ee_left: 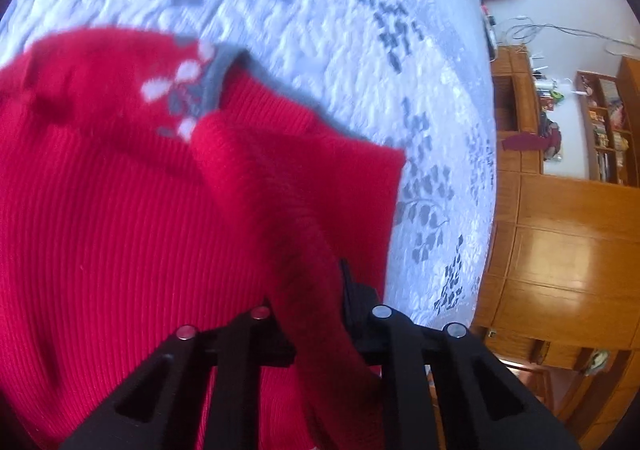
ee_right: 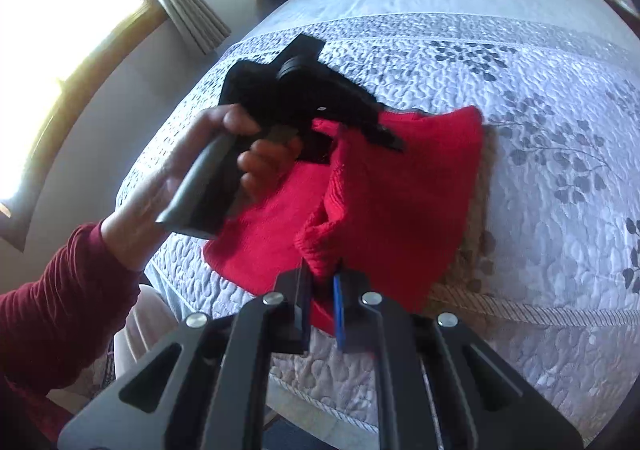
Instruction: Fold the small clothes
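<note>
Red ribbed knit sweater (ee_right: 384, 186) half-folded on quilted bed (ee_right: 540, 62); left gripper (ee_left: 310, 290) and right gripper (ee_right: 322, 278) jaws both clamp its cloth, folds remaining.

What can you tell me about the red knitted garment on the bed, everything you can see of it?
The red sweater is a small ribbed knit, bright red, with a grey neckband and white and grey spots beside it. It lies partly folded and rumpled on the quilted, leaf-printed bedspread near the bed's edge. The left gripper is shut on a raised fold of it, and the right gripper is shut on another bunched piece, so both lift fabric off the bed.
</note>
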`<state>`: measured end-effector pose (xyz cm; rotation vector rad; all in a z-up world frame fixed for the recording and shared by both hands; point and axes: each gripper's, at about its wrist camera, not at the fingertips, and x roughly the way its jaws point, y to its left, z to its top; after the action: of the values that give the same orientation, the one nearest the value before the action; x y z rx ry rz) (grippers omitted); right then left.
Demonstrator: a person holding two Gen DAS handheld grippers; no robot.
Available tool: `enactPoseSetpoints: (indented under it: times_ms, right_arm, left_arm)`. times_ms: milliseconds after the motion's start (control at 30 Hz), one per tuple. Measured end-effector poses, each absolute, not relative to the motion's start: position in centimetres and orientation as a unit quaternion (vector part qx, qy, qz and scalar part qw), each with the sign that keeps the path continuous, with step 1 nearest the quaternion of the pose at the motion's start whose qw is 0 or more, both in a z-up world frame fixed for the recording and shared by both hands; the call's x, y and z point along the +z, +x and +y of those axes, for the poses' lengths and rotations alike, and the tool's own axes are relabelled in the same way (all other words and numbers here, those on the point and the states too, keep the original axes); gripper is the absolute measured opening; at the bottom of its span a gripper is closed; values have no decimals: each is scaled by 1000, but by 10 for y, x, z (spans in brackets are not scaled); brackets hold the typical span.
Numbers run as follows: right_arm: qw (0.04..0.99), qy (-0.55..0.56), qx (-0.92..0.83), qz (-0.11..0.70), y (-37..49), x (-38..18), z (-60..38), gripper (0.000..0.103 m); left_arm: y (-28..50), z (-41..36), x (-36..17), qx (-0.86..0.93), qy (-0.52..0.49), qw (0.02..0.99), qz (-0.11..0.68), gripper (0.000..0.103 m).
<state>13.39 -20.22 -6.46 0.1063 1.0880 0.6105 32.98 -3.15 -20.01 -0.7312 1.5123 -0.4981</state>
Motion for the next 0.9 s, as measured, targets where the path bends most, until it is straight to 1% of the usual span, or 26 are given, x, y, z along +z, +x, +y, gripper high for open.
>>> enactPoseSetpoints:
  times_ms: [133,333,467,600,767,900]
  right_arm:
    - [805,38,310,504,134,-57,-174,7]
    - [790,16,356,499,135,-49,-115,7]
    - [775,-4,383,503,134,-55,-70,7]
    - [757,-26,395,520,134,-74,-35,7]
    - [734,-67,385,555,127,-115,-7,7]
    - [720,-78,374,579,124,-140,-6,8]
  left_arm:
    - [331,-23,-169,-239,-301,677,628,15]
    - [330,22,-112,-258,-253,728,582,15]
    - [326,61,-99,-250,-237,750,565,15]
    - [320,95,-109,-240,-225,760,560,15]
    - [312,120,-153,-219,-221,755,577,15]
    - [303,127,-181,-212,-220,755,580,16]
